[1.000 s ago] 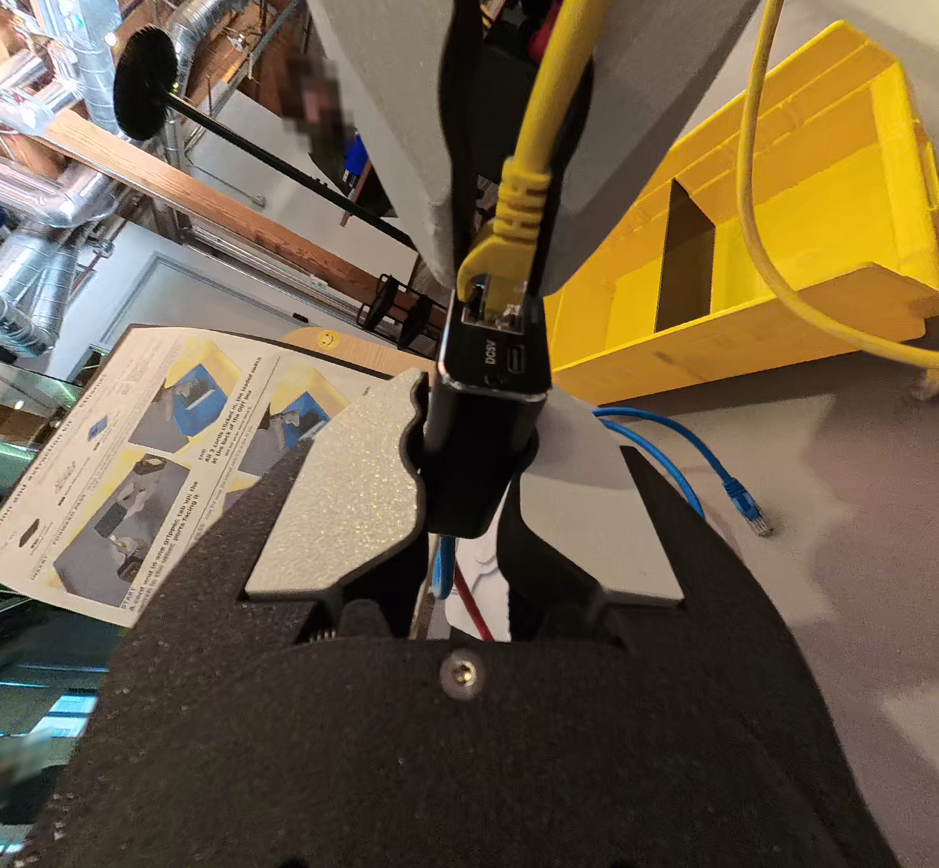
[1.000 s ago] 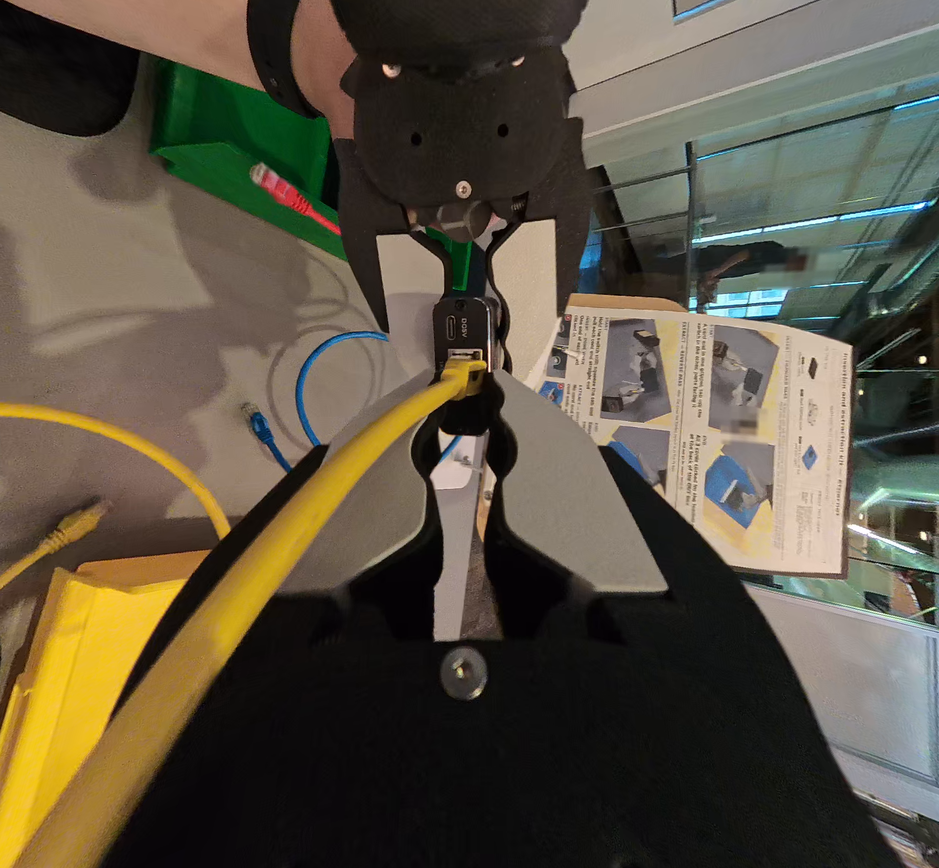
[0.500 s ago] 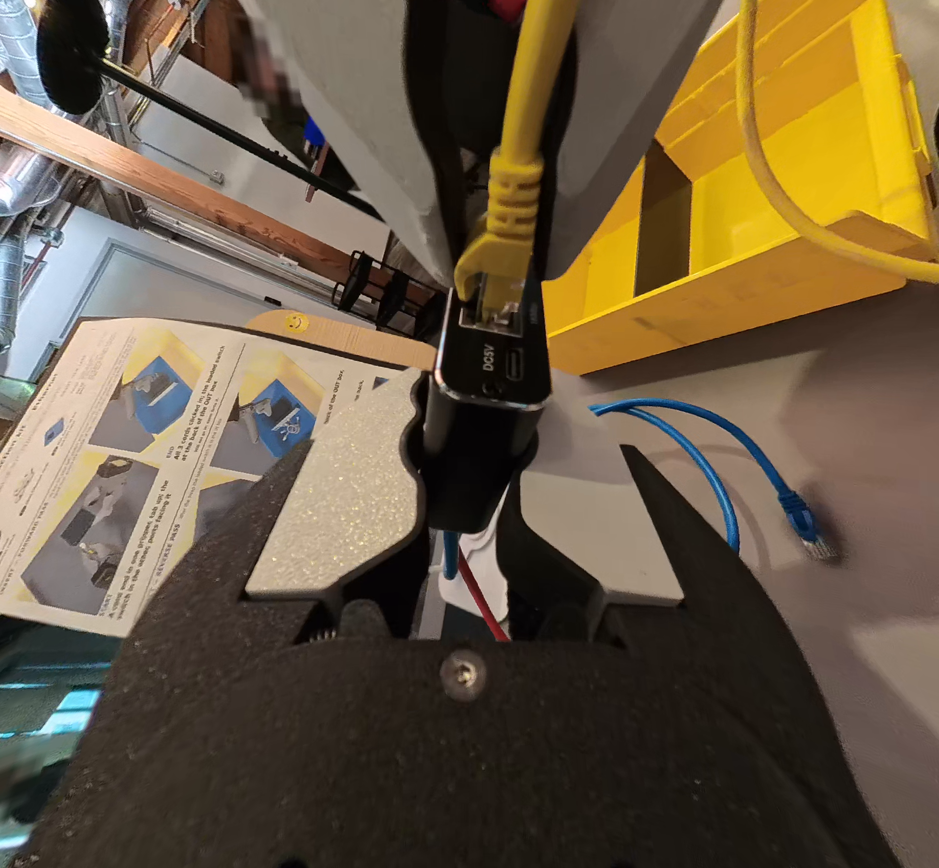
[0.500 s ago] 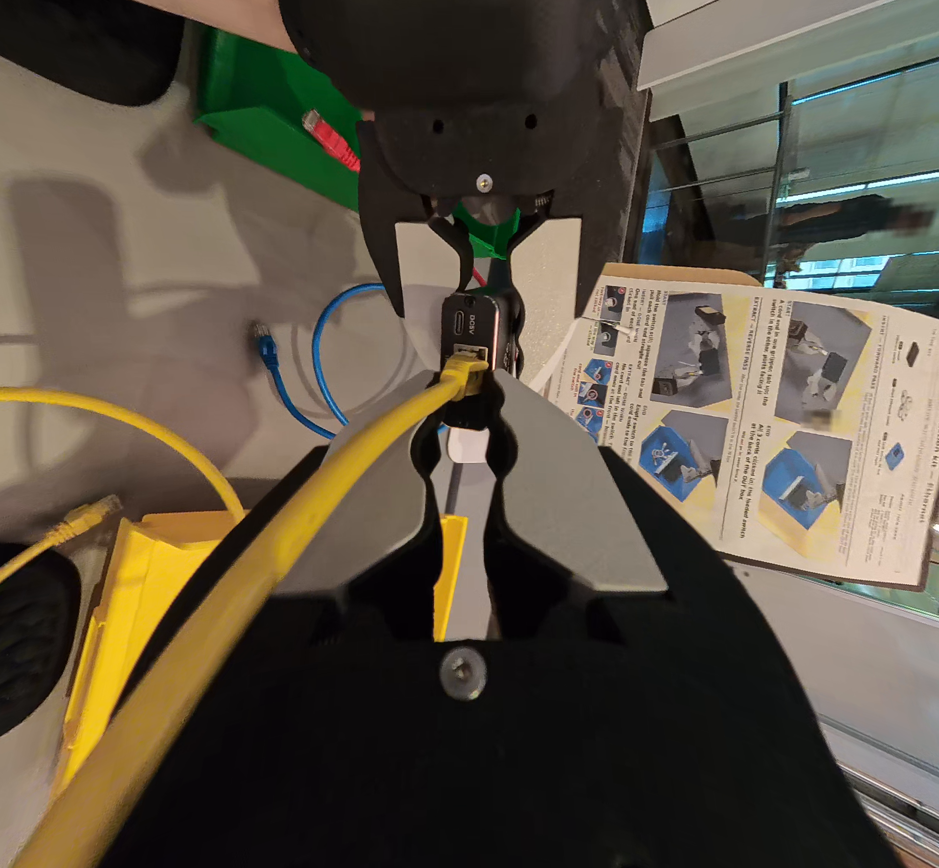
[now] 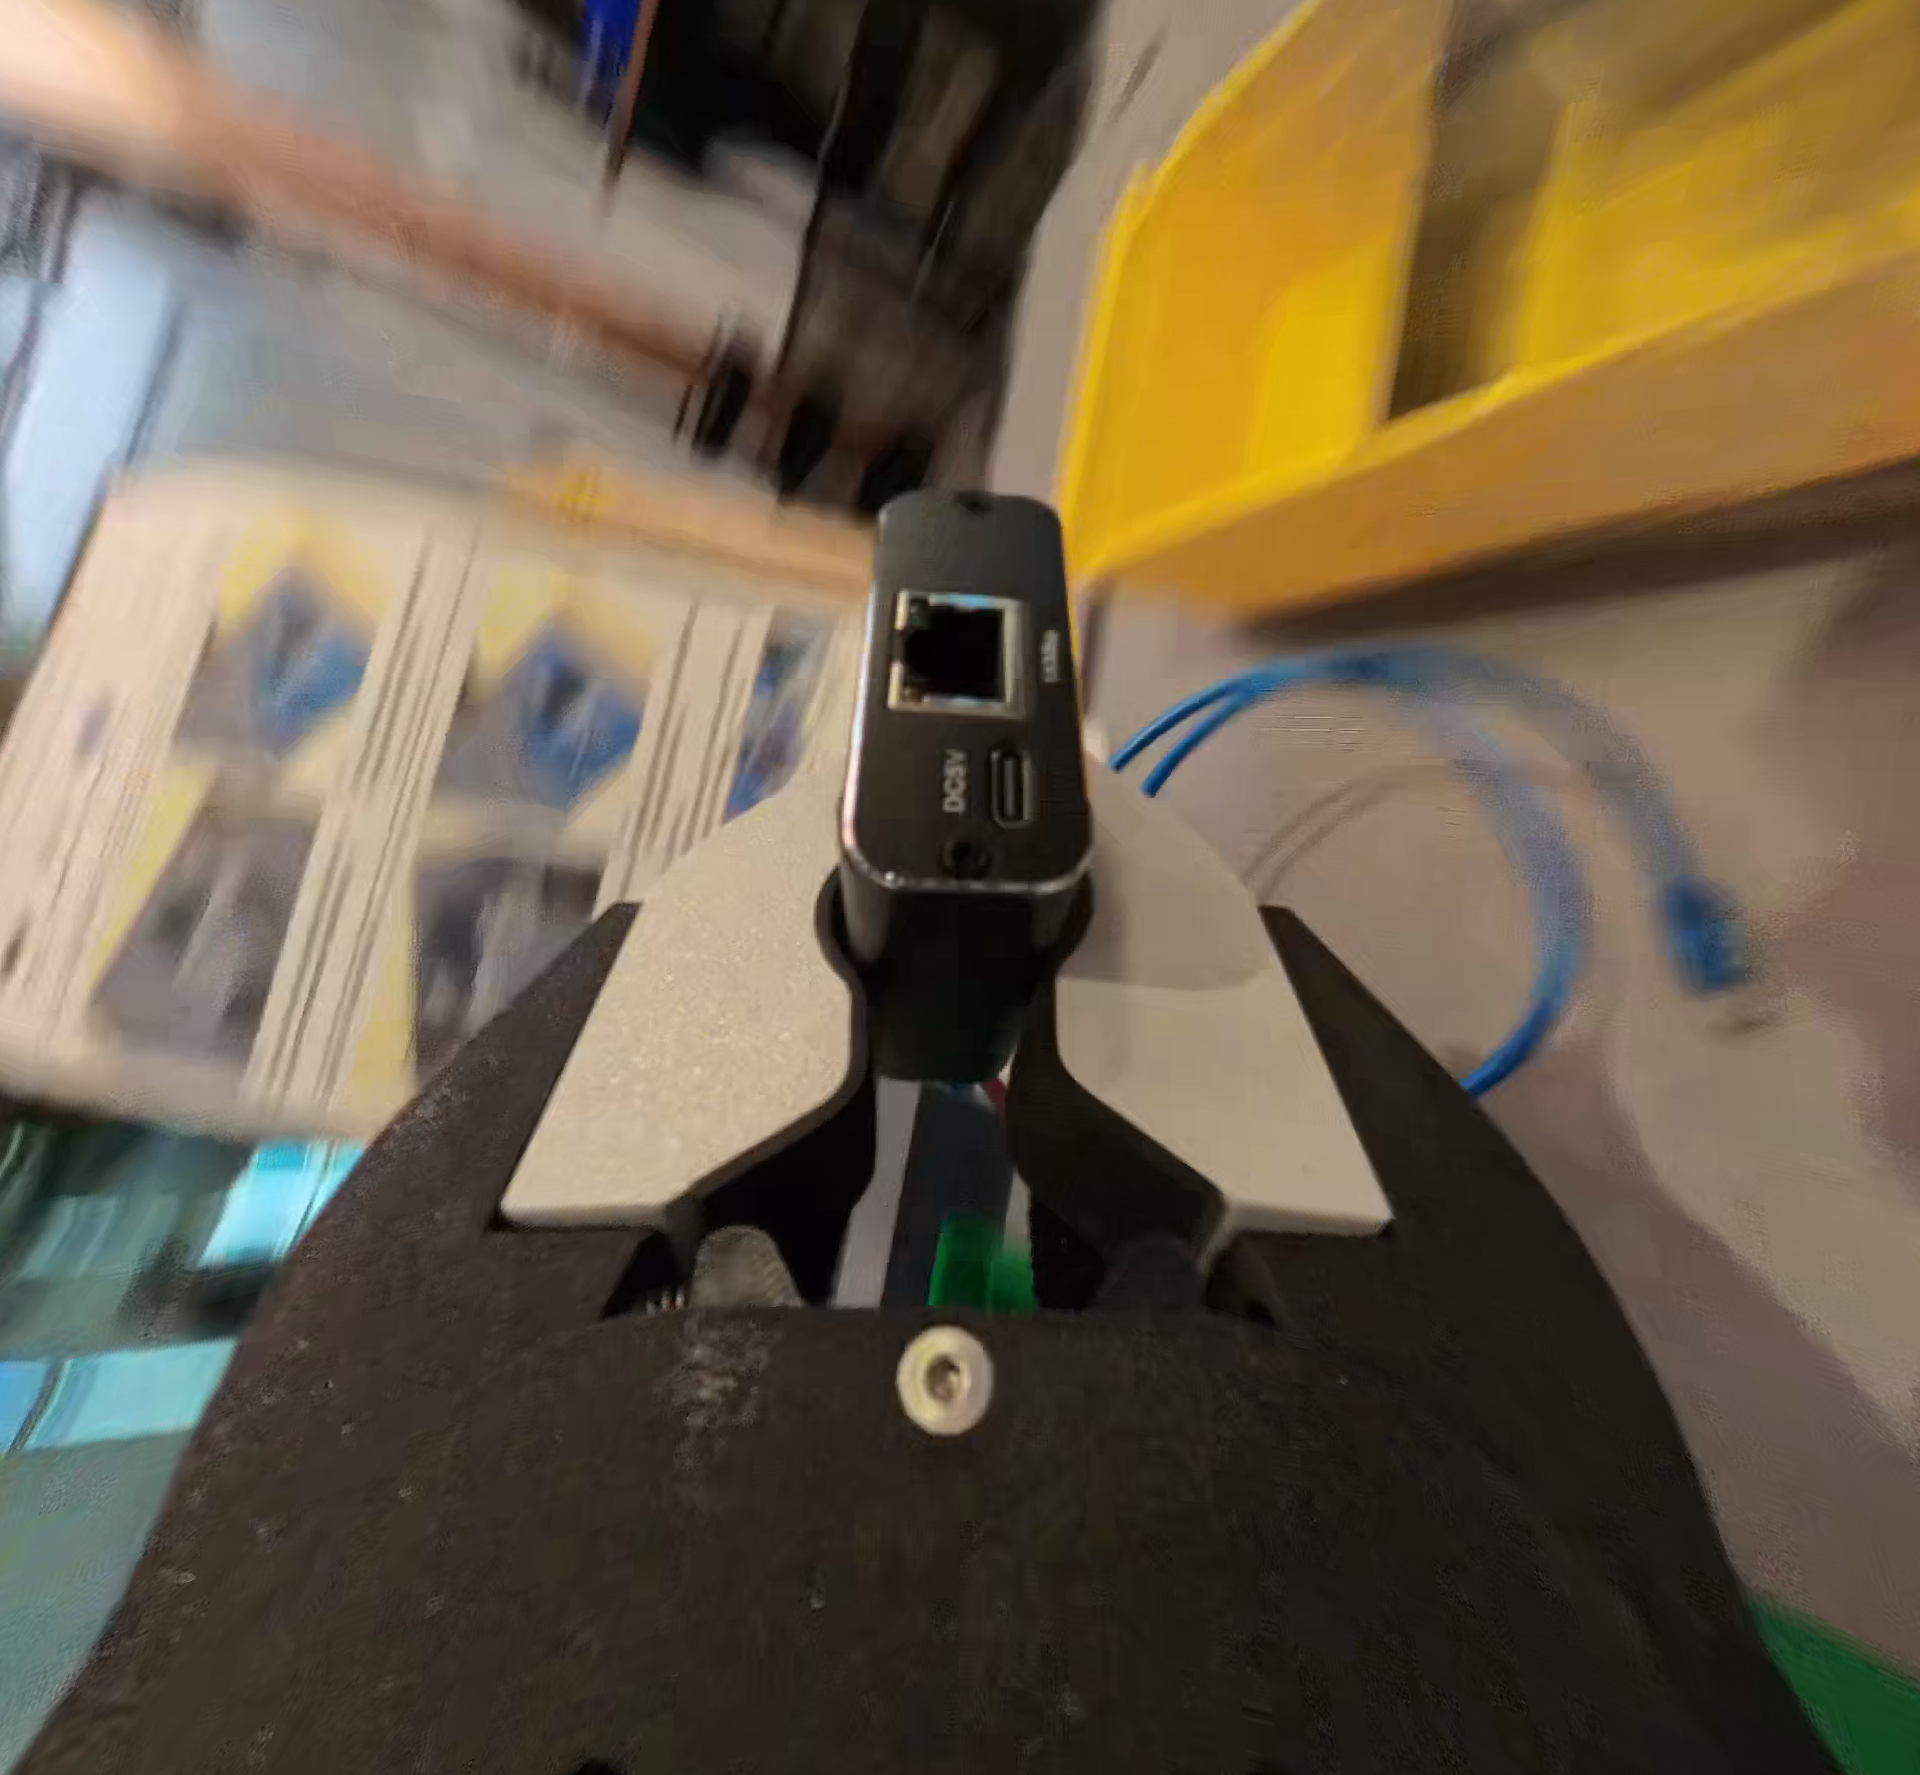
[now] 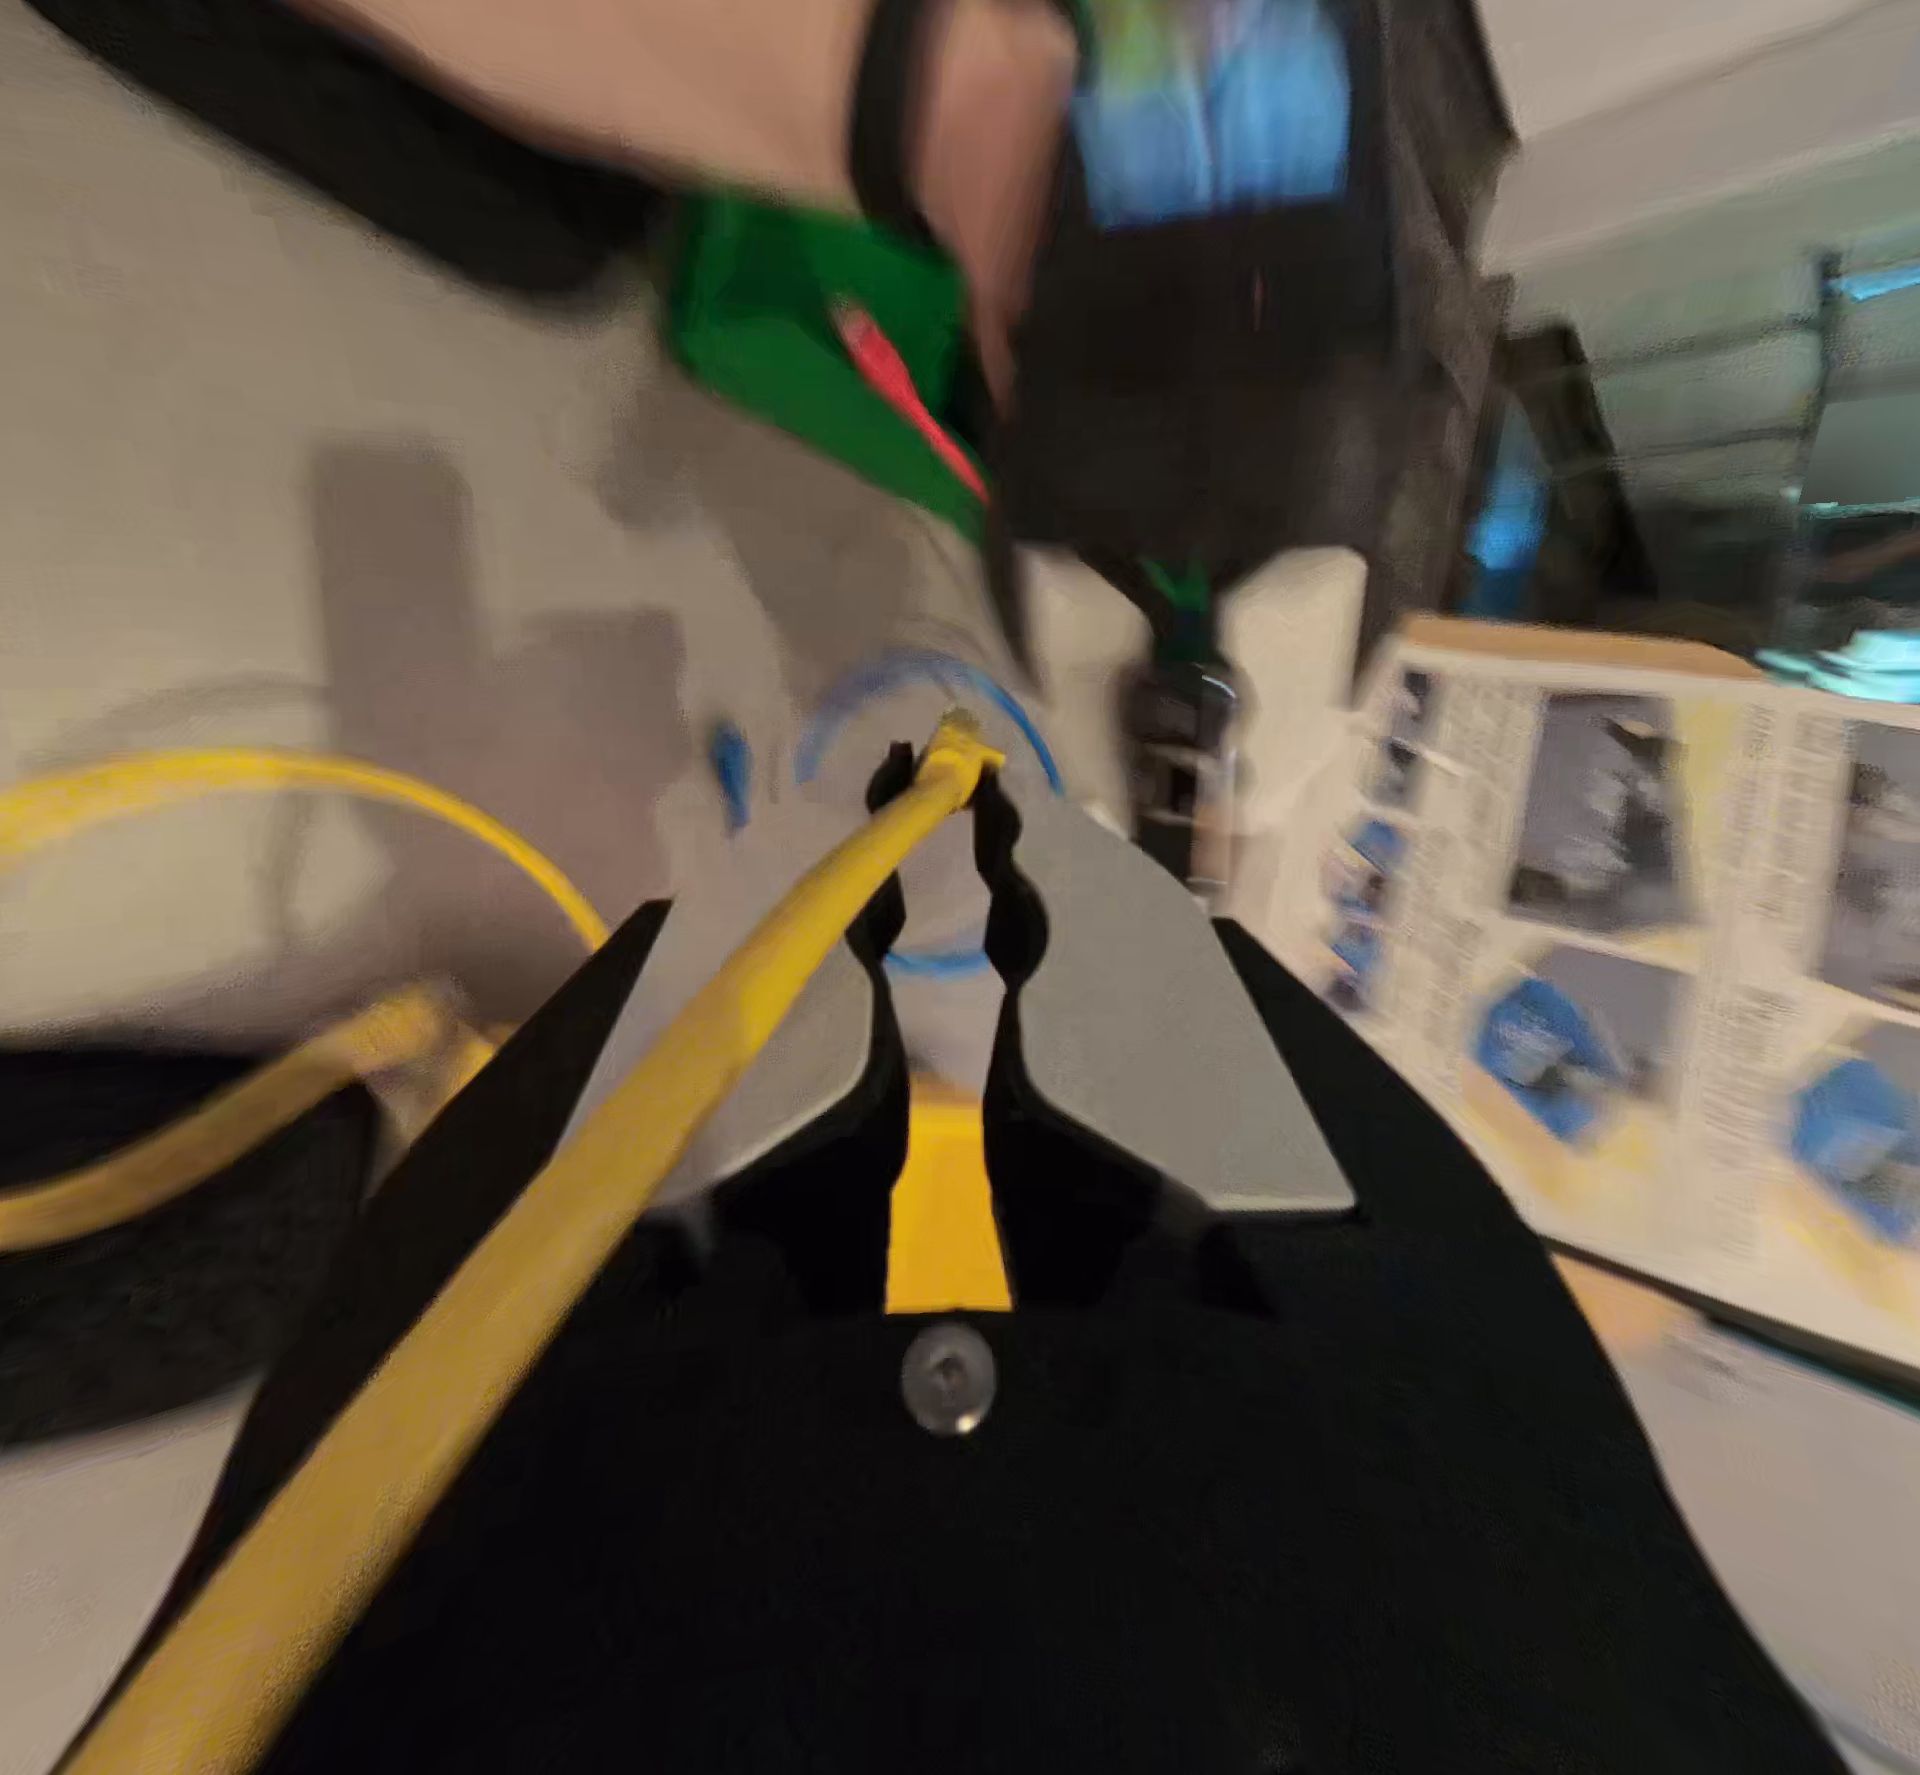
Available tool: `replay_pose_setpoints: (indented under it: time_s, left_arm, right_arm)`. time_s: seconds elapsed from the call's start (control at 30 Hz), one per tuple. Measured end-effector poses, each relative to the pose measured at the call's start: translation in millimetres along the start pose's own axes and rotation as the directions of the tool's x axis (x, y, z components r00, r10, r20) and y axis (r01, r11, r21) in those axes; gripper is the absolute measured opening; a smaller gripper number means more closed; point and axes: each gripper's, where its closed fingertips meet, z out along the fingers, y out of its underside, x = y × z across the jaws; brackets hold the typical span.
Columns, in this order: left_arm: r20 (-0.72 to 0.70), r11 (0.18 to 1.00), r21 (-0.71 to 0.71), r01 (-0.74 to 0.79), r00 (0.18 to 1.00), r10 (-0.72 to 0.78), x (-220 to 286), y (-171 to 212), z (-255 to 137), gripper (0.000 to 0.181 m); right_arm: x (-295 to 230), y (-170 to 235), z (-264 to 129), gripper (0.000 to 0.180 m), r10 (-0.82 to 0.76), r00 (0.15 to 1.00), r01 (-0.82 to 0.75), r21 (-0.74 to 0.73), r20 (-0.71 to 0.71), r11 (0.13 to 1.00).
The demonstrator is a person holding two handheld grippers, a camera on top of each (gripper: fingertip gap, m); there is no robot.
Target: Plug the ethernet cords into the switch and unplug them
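Note:
My left gripper (image 5: 961,894) is shut on the small black switch (image 5: 961,738), which stands upright between the pads. Its ethernet port (image 5: 951,650) faces me and is empty. My right gripper (image 6: 940,780) is shut on the plug (image 6: 961,754) of the yellow ethernet cord (image 6: 623,1102), which runs back over its left finger. In the right wrist view the left gripper (image 6: 1184,645) with the switch (image 6: 1179,717) shows blurred, a short way ahead and to the right of the plug. Both views are motion-blurred.
A blue ethernet cord (image 5: 1558,790) lies looped on the grey table. A yellow bin (image 5: 1455,271) stands at the right. A printed instruction sheet (image 5: 312,738) stands at the left. A green bin (image 6: 810,343) holds a red cord (image 6: 894,375). A person's arm (image 6: 520,42) crosses above.
The yellow plug was seated in the switch's port; now it is out and the port is empty. The two grippers have moved apart, each keeping its grip.

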Motion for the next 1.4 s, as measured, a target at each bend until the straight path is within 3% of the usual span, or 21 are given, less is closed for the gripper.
replay_pose_setpoints:
  time_s: [0.03,0.07,0.1,0.17,0.27,0.33,0.47,0.8,1.1,1.4]
  left_arm:
    - [-0.028,0.991,-0.122,0.059,0.998,-0.062,-5.4,34.6,3.2,0.028]
    - [-0.081,0.985,-0.1,0.144,0.985,-0.152,-8.1,43.5,-3.2,0.027]
    - [-0.096,0.977,0.016,0.213,0.973,-0.211,-16.1,28.8,-18.1,0.027]
    - [-0.065,0.927,0.287,0.243,0.97,-0.234,-33.5,-16.9,-53.3,0.027]
    - [0.058,0.876,0.438,0.204,0.966,-0.254,-51.4,-38.3,-80.7,0.026]
    - [0.101,0.87,0.447,0.208,0.955,-0.28,-59.8,-33.2,-87.4,0.026]
    - [0.058,0.836,0.474,0.278,0.937,-0.345,-66.9,-26.8,-98.1,0.026]
    - [0.078,0.882,0.406,0.238,0.953,-0.293,-63.3,-22.2,-98.3,0.027]
    - [0.057,0.874,0.425,0.236,0.956,-0.286,-60.4,-27.6,-101.9,0.026]
    - [0.036,0.885,0.402,0.237,0.961,-0.273,-56.0,-26.5,-96.8,0.027]
  right_arm:
    - [-4.5,-6.8,-2.9,0.012,0.045,0.999,-0.045,0.033,0.006,0.998]
    - [5.2,11.4,-4.0,0.013,-0.016,0.996,0.009,-0.074,-0.093,0.997]
    - [12.1,21.2,-8.5,0.013,-0.03,0.988,0.017,-0.089,-0.151,0.996]
    - [20.1,21.9,-20.0,0.013,0.089,0.98,-0.089,0.008,-0.175,0.996]
    - [44.1,22.1,-39.7,0.014,0.171,0.952,-0.154,0.085,-0.253,0.984]
    - [63.4,31.6,-51.3,0.014,0.187,0.928,-0.185,0.038,-0.323,0.982]
    - [97.6,47.1,-77.9,0.014,0.163,0.896,-0.231,-0.119,-0.413,0.966]
    - [161.0,97.0,-150.6,0.014,0.188,0.831,-0.384,-0.296,-0.524,0.875]
    - [140.1,203.3,-133.9,0.014,0.162,0.814,-0.485,-0.498,-0.558,0.719]
    - [117.8,277.4,-133.8,0.014,0.172,0.769,-0.58,-0.559,-0.615,0.592]
